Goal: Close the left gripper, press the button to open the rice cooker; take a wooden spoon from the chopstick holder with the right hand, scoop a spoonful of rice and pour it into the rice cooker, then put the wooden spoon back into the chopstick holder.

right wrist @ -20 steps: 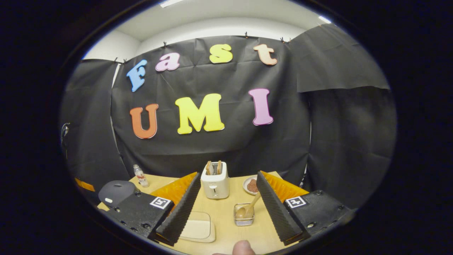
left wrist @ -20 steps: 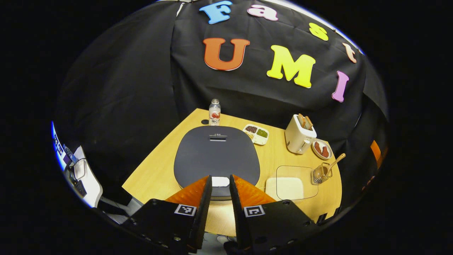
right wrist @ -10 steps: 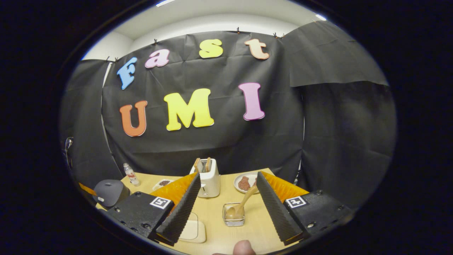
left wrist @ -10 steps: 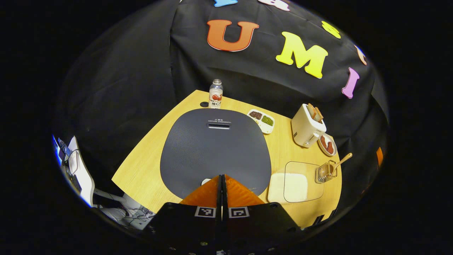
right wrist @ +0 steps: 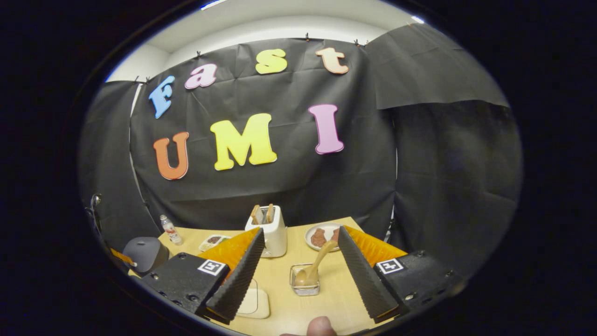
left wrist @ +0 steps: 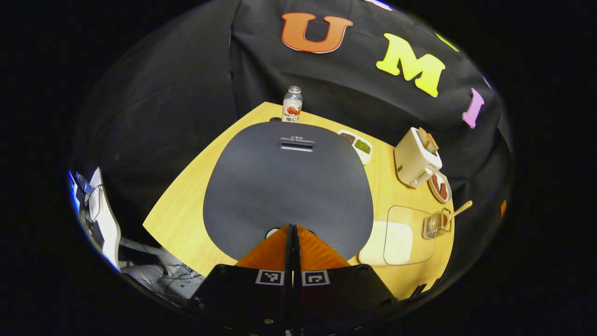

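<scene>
Left hand-held gripper [left wrist: 292, 228] with black body, square coded markers, small screws, right hand-held gripper [right wrist: 301, 242] alike with ridged inner finger faces, a fingertip [right wrist: 321, 325] beneath it

The left gripper [left wrist: 292, 227] has shut and dropped onto the rice cooker [left wrist: 287, 184].
</scene>
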Demonstrator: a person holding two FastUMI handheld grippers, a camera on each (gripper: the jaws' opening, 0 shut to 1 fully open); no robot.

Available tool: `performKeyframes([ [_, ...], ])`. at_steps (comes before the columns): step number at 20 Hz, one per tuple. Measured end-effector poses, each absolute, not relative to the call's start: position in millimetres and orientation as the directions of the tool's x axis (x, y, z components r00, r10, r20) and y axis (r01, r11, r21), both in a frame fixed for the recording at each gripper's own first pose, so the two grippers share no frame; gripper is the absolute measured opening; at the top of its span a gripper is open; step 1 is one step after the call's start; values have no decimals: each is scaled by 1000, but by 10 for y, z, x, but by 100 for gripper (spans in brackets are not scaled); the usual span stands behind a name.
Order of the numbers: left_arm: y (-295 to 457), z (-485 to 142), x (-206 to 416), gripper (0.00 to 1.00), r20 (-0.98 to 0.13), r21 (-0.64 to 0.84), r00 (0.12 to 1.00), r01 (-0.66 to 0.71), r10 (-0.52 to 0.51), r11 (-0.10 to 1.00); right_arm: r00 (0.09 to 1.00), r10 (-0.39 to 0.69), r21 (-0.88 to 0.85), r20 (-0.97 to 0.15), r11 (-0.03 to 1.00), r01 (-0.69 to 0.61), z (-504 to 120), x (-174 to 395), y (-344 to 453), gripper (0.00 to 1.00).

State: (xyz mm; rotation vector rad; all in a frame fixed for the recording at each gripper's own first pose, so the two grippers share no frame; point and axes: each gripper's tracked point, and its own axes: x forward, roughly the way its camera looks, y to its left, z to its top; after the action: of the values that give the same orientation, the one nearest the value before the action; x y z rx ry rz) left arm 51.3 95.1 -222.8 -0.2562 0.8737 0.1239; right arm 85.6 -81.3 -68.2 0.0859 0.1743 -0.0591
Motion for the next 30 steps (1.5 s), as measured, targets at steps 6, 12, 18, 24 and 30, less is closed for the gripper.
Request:
performKeyframes([
  [6,980,-1979,572,0,-710,-102,703,-166,45,981,991,-52,48,-124,997,58,-449,728,-831,100],
  [12,1015,-835,830,0,-408,-95,910,-117,69,989,994,-50,21,-101,998,52,-319,635,-808,100],
  [18,1041,-265,985,0,-245,-123,967,-100,67,987,996,-12,3,-89,1000,12,-259,613,-743,100],
  [24,808,-4,716,76,-124,-105,992,-48,35,993,986,3,13,-167,1000,-1,-559,671,-821,99],
  [30,460,110,600,94,-61,-78,998,-11,6,997,959,16,20,-283,1000,-11,-1148,979,-983,100],
])
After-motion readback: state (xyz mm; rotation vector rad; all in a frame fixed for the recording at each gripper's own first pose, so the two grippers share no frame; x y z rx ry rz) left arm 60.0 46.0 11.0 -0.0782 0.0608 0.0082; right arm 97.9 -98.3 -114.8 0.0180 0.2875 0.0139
